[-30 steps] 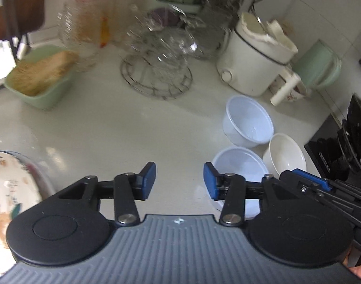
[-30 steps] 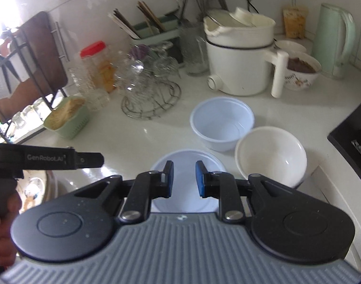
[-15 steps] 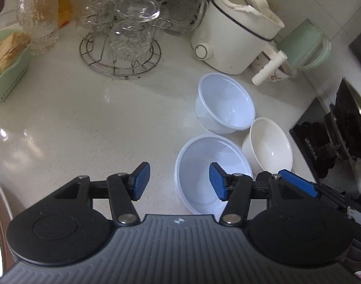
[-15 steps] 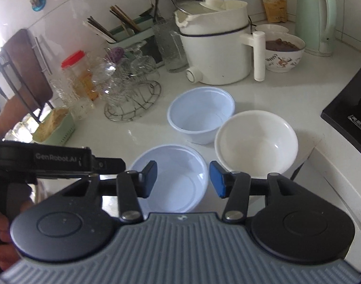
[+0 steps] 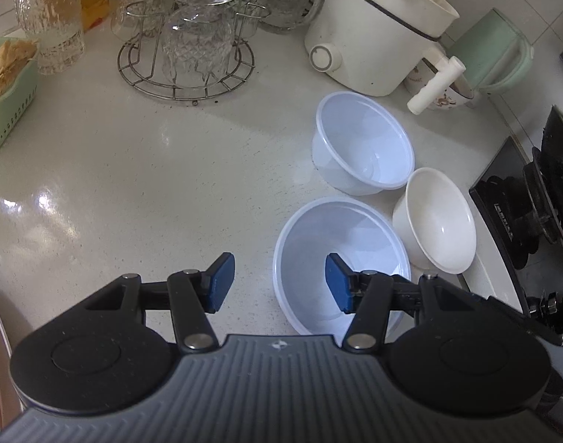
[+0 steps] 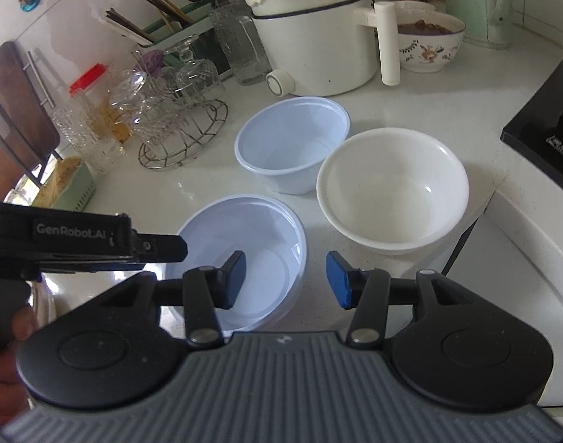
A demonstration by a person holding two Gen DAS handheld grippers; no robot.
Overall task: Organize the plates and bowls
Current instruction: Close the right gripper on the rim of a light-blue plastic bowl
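Note:
Three empty bowls stand close together on the white counter. The near pale blue plastic bowl (image 5: 340, 254) (image 6: 251, 254) is nearest both grippers. A second pale blue bowl (image 5: 362, 144) (image 6: 292, 147) stands behind it. A white ceramic bowl (image 5: 438, 225) (image 6: 392, 188) stands to the right. My left gripper (image 5: 279, 282) is open, its jaws either side of the near bowl's left rim. My right gripper (image 6: 285, 280) is open, its jaws either side of that bowl's right rim. The left gripper's body (image 6: 82, 236) shows in the right wrist view.
A wire rack of glasses (image 5: 189, 44) (image 6: 178, 125), a white electric pot (image 5: 377, 33) (image 6: 318, 37), a green kettle (image 5: 495, 51), a patterned bowl (image 6: 429, 44) and a green basket (image 5: 8, 88) stand at the back. A black stove (image 5: 532, 214) is at right.
Both grippers have opened wider, the right one from nearly shut, and moved closer over the near blue bowl. The left gripper has swung right, away from a patterned plate.

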